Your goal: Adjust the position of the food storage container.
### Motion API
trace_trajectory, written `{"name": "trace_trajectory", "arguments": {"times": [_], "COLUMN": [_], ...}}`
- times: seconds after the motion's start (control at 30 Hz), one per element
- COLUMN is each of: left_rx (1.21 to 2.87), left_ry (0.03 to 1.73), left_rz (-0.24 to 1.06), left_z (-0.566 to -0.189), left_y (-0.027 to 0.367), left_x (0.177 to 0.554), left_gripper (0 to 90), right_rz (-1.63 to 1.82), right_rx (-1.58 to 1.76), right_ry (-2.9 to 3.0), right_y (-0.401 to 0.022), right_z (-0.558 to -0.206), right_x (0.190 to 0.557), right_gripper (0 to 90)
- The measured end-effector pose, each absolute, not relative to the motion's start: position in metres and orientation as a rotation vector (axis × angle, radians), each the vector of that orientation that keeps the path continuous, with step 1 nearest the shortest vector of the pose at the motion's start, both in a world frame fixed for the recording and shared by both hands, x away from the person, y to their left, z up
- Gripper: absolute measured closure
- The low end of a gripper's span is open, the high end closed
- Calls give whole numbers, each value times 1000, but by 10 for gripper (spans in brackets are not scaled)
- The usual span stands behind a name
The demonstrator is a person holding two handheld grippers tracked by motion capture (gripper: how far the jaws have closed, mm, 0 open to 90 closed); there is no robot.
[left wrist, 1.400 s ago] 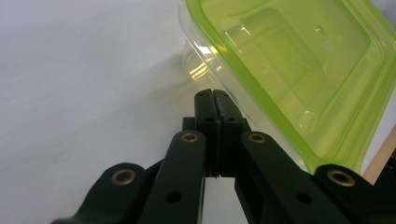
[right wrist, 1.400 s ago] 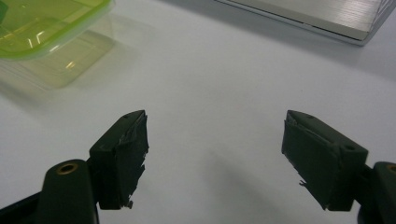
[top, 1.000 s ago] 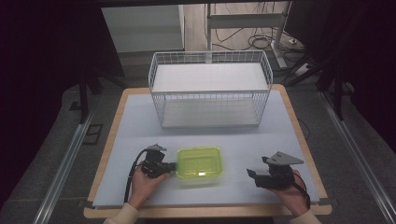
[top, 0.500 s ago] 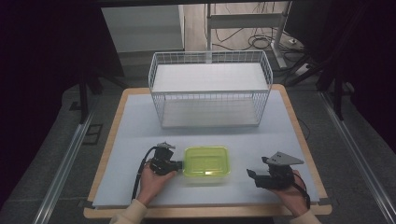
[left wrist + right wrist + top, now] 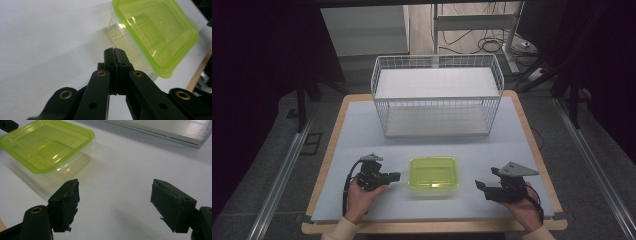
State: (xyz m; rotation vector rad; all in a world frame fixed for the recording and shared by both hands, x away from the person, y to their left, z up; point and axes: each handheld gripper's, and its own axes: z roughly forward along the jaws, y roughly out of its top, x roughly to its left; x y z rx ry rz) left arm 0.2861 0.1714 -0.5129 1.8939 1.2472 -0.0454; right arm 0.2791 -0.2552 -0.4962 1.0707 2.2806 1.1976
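Note:
A clear plastic box with a lime-green lid (image 5: 432, 175) stands on the white table top near the front. My left gripper (image 5: 394, 176) sits just left of it, jaws pressed together with nothing between them; in the left gripper view its tips (image 5: 114, 50) lie just short of the box (image 5: 155, 37). My right gripper (image 5: 479, 186) rests to the right of the box, a short gap away. Its jaws stand wide apart and empty in the right gripper view (image 5: 115, 195), with the box (image 5: 47, 145) ahead at the upper left.
A white wire basket (image 5: 437, 100) stands at the back of the table; its base edge (image 5: 175, 132) crosses the right gripper view's top. The wooden table edge (image 5: 432, 227) runs along the front. Dark floor, metal rails and cables surround the table.
The box has slid to the right toward the table's middle, pushed by my shut left gripper, which moved right with it. The right gripper has stayed put.

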Motion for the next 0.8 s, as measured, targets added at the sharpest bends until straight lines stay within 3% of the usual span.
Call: {"name": "trace_trajectory", "arguments": {"times": [0.17, 0.27, 0.3, 0.37, 0.53, 0.8], "left_rx": [1871, 1830, 1808, 1788, 1759, 1750], "left_ry": [1203, 1183, 1177, 1178, 1183, 1187], "left_rz": [-46, -49, -65, -86, -115, -162], "left_z": [-509, -504, -503, -502, -501, -502], "left_y": [176, 180, 182, 183, 181, 178], "left_x": [277, 271, 270, 269, 269, 270], "left_gripper": [820, 617, 487, 434, 348, 320], "right_rz": [1245, 1263, 1289, 1326, 1348, 1384], "right_rx": [1056, 1025, 1021, 1023, 1014, 1041], "right_ry": [2303, 2318, 2330, 2344, 2370, 2395], "right_y": [-254, -254, -253, -252, -250, -250], "right_z": [-493, -493, -492, -491, -491, -491], "right_x": [279, 278, 278, 278, 278, 280], "right_gripper": [246, 251, 251, 251, 254, 277]}}
